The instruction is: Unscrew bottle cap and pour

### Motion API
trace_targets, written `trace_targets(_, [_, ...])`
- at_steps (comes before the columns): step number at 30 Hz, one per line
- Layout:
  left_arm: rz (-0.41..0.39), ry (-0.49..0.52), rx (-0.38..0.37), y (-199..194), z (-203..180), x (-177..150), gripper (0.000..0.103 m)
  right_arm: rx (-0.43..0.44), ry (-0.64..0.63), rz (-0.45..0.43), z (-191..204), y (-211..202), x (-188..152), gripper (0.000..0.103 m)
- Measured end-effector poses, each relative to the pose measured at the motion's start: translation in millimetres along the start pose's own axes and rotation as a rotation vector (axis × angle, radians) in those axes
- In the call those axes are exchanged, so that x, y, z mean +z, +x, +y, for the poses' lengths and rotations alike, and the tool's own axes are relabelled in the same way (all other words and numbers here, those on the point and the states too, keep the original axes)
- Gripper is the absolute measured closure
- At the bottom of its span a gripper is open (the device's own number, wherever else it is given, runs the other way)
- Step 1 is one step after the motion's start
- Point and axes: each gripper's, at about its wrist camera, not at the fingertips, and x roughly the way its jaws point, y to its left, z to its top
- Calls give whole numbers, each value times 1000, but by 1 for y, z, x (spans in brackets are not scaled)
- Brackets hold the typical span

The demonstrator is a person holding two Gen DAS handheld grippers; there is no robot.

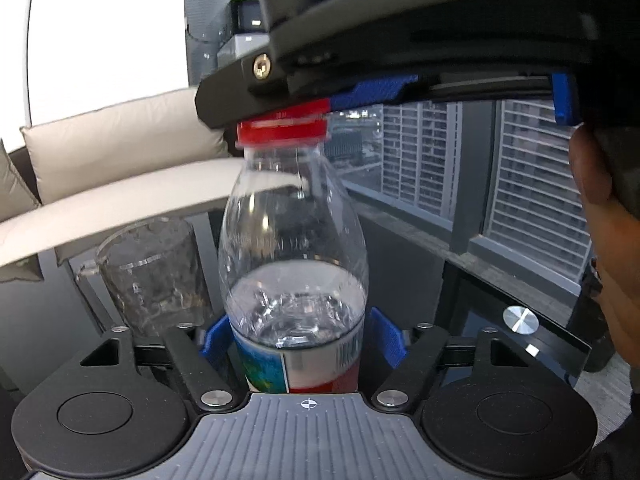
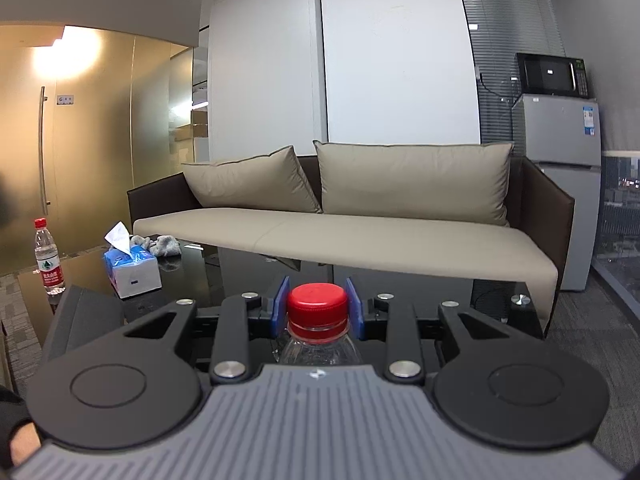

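Note:
A clear plastic water bottle (image 1: 294,256), about half full, stands upright with a red and blue label. My left gripper (image 1: 299,340) is shut on its body at label height, blue pads on both sides. The red cap (image 2: 317,306) sits on the neck, and my right gripper (image 2: 317,307) is shut on it, one blue pad on each side. In the left wrist view the right gripper's dark body covers the top of the red cap (image 1: 282,128) from above. A clear glass beaker (image 1: 154,276) stands just behind and left of the bottle.
The bottle stands on a dark glass table (image 2: 208,276). A tissue box (image 2: 132,270), a grey cloth (image 2: 162,245) and a second water bottle (image 2: 47,258) are at its far left. A beige sofa (image 2: 344,236) lies behind. A person's hand (image 1: 604,216) holds the right gripper.

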Motion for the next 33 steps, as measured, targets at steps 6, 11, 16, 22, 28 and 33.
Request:
trace_targets(6, [-2, -10, -39, 1, 7, 1, 47, 3, -1, 1, -3, 0, 1, 70])
trace_targets(11, [-7, 12, -85, 3, 11, 1, 47, -3, -72, 5, 1, -2, 0, 71])
trace_targets(16, [-18, 40, -106, 1, 10, 1, 47, 17, -77, 6, -5, -4, -1, 70])
trace_targets(22, [-30, 68, -93, -4, 6, 2, 47, -48, -35, 14, -6, 0, 2, 70])
trace_targets(28, [-28, 68, -93, -8, 5, 2, 47, -102, -24, 35, -1, 4, 4, 70])
trace_targets(33, [-30, 69, -93, -4, 3, 2, 47, -72, 50, 22, -7, 0, 8, 70])
